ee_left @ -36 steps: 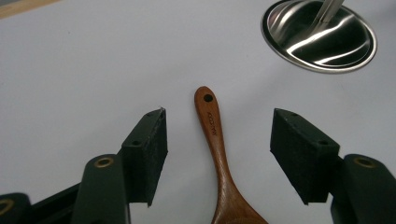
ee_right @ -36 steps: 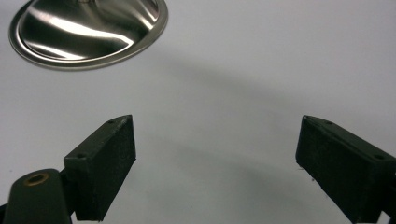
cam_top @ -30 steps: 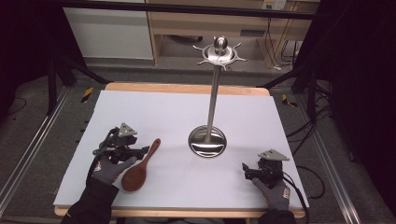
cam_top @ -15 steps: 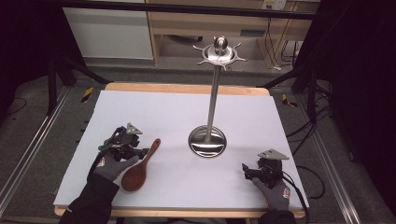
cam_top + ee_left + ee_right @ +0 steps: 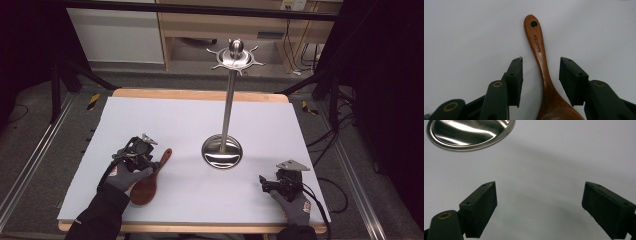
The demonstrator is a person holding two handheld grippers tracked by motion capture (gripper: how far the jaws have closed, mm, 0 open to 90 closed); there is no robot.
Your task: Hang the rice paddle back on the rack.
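— So where's the wooden spoon (image 5: 541, 62)?
— Flat on the bench (image 5: 280, 125), between the spread left tongs (image 5: 541, 75), untouched.
— Grip?
— Probably light, stiff, smooth (may slip); pinch the narrow neck. Right tongs (image 5: 539, 207) gape empty near the stand (image 5: 222, 150)

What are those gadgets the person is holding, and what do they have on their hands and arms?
Each hand holds a black two-jaw tool. The left gripper has dark green-black jaws with flat rectangular pads and brass-coloured rivets; the right gripper looks the same. Each carries a grey three-cornered plate on top, and a black cable trails from the right one. The person wears grey gloves with small red marks and dark sleeves.
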